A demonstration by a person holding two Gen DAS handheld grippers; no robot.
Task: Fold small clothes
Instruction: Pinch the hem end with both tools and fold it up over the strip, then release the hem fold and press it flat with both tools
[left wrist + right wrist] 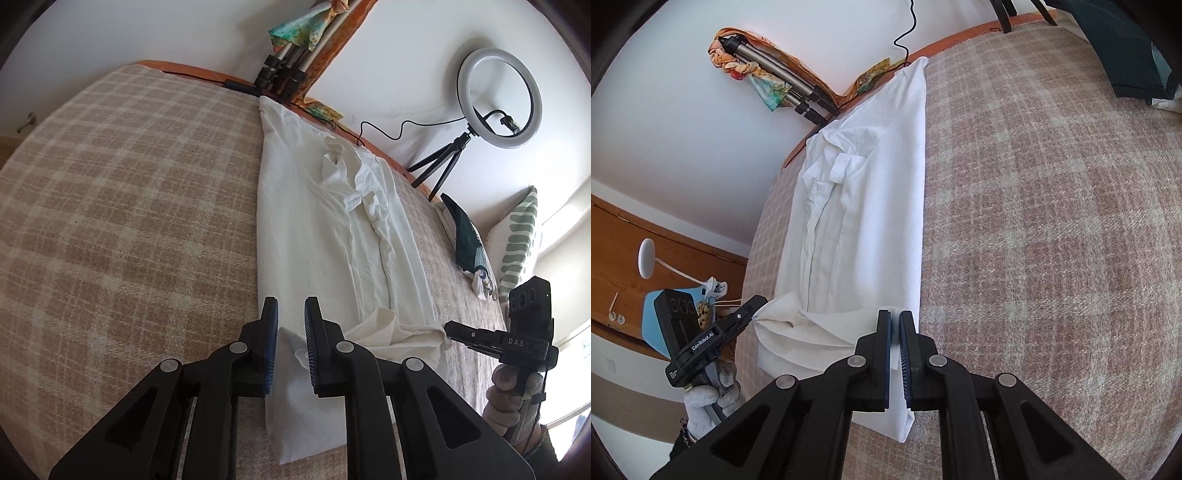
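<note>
A white collared shirt [332, 229] lies lengthwise on a beige plaid bed cover [129, 203], its sides folded in, collar at the far end. My left gripper [291, 314] grips the near hem corner, cloth between its blue pads. In the right wrist view the same shirt [864, 221] runs away from me. My right gripper [895, 321] is shut on the other hem corner. Each gripper shows in the other's view, the right [452, 328] and the left [757, 304], both pinching the hem, which is lifted and bunched.
A ring light on a small tripod [498, 99] stands by the wall at the bed's far edge, its cable trailing. A folded tripod with a colourful scarf [768, 81] leans on the wall. Dark green clothing [469, 240] and a striped pillow [517, 243] lie to the right.
</note>
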